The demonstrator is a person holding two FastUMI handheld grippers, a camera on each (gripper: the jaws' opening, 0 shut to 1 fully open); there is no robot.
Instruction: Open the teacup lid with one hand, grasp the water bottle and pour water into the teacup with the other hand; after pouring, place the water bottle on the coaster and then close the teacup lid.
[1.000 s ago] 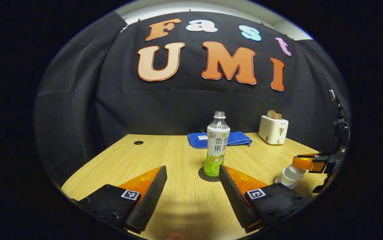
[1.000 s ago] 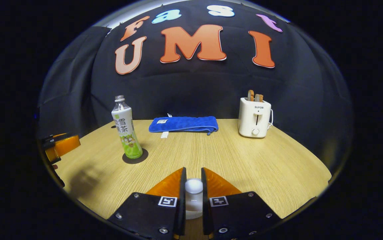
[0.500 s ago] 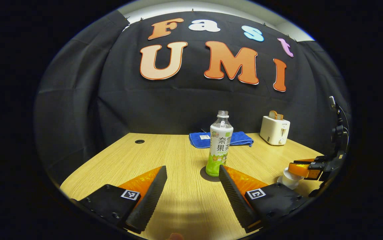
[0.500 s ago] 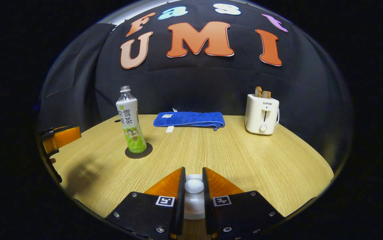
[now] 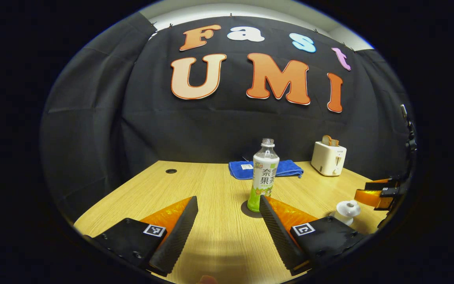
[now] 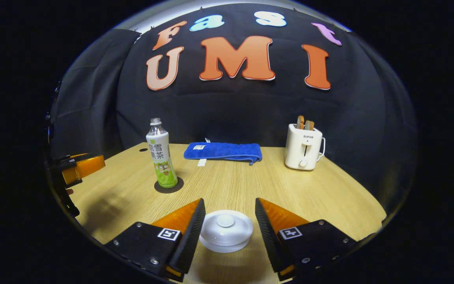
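Note:
A white teacup [image 5: 345,215] stands on the wooden table with its white lid [image 6: 225,228] resting on it, knob up. My right gripper [image 6: 229,203] is open, its fingers on either side of the lid and apart from it. A clear bottle with a green and white label [image 5: 264,173] stands uncapped and upright on a dark round coaster [image 5: 250,210]. My left gripper [image 5: 227,201] is open a short way in front of the bottle, with nothing between its fingers. The bottle [image 6: 160,156] and the coaster [image 6: 167,186] sit to the left in the right gripper view.
A folded blue towel [image 6: 223,152] lies at the back of the table [image 6: 250,181]. A white toaster [image 6: 303,146] with bread in its slots stands at the back right. A small round hole [image 5: 171,171] is in the tabletop at the back left.
My right gripper has opened and let go of the lid's knob; the lid now rests on the teacup. My left gripper has drawn back a little from the bottle.

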